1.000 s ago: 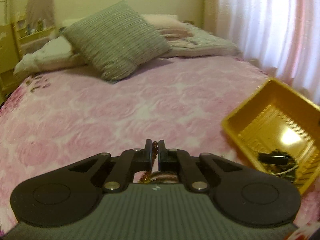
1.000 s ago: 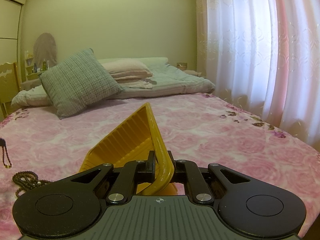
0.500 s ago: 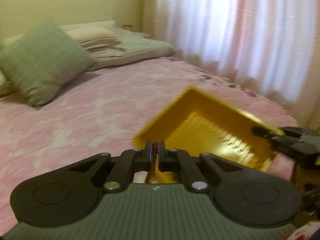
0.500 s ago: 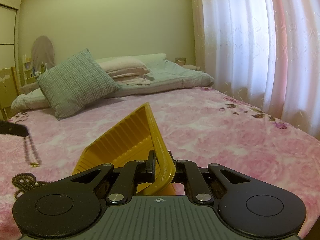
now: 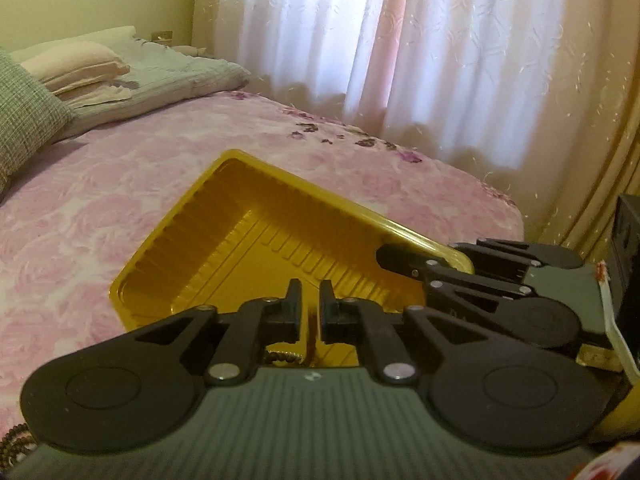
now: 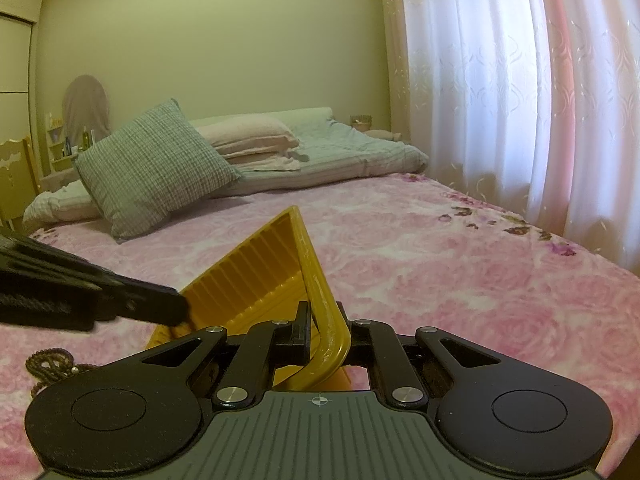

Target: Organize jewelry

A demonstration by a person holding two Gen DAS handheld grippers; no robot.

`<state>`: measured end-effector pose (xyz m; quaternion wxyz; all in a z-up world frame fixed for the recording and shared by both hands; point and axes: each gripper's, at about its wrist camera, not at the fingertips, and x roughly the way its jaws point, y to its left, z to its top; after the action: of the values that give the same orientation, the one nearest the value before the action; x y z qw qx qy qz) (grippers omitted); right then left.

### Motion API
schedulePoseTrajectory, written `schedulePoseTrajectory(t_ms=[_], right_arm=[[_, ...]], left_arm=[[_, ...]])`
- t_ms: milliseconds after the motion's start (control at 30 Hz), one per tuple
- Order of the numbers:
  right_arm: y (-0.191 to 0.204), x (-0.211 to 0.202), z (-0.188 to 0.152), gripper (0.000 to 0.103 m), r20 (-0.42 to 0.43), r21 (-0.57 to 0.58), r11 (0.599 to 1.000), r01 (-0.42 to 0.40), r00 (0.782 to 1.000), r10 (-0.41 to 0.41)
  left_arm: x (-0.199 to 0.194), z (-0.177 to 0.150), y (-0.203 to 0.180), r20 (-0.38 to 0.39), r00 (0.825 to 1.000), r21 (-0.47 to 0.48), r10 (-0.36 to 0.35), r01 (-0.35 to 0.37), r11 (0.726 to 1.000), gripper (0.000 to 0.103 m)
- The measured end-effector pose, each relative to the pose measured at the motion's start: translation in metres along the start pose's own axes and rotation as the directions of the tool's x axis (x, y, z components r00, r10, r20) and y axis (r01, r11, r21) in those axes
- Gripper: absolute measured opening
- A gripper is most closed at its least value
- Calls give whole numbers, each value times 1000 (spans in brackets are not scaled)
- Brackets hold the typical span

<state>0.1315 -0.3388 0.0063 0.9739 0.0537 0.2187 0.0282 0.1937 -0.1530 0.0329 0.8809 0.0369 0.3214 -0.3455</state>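
Note:
A yellow plastic tray (image 5: 256,240) is tilted up from the pink bedspread; it also shows in the right wrist view (image 6: 276,276). My right gripper (image 6: 326,324) is shut on the tray's near rim; it also shows in the left wrist view (image 5: 404,260). My left gripper (image 5: 310,296) hovers over the tray's near end with its jaws slightly apart and nothing between the fingertips. A beaded chain (image 5: 282,357) shows just below them, at the tray's near end. A brown bead necklace (image 6: 52,364) lies on the bed left of the tray.
A green checked cushion (image 6: 152,168) and stacked pillows (image 6: 248,140) lie at the head of the bed. White curtains (image 6: 520,100) hang along the right side. A dresser with small bottles (image 6: 68,144) stands at the far left.
My left gripper swung right from the bed to above the tray carrying the beaded chain, then its jaws parted and the chain left the fingertips. My right gripper kept holding the tilted tray.

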Motion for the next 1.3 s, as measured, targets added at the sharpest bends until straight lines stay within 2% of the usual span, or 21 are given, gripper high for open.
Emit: schedulePoseTrajectory(t_ms=[100,167,300,433,533,700,833,1100,1300], right_arm=[[0,0,0,9,0,0,1000,-2,1000,2],[0,0,0,9,1,1,1000,-3,1000,3],[1,-1,-1,9,2,2,1000,-3,1000,3],[1,-1,-1,9,0,2,1000,-2,1000,2],[2,-2,-1,9,-2,0,1000,1,1000,-1],[6,-3,0,9,-2,-6,1000,6,1000,-6],[7,-3,-1,9,-2,-12,1000,10,1000,-10],[8,-2,-1,9,-4,-20,1000,15,1000,-15],[7,0,-1,9,-7,-24,999,21,1000,-21]], left_arm=[[-11,-1,11,20,999,-22,38,-37,999,18],[-23,-5,20,35,996,-39,79,-78,996,19],[-52,-21,51,60,977,-108,206,-199,974,27],[-80,-45,87,46,938,-188,343,-329,926,29],[-100,-64,115,15,902,-238,432,-417,877,30],[-128,-96,148,-33,845,-305,534,-518,799,30],[-139,-119,162,-64,808,-331,586,-571,751,30],[-123,-151,177,-135,812,-351,567,-575,739,30],[-111,-162,193,-168,830,-422,532,-548,722,30]])
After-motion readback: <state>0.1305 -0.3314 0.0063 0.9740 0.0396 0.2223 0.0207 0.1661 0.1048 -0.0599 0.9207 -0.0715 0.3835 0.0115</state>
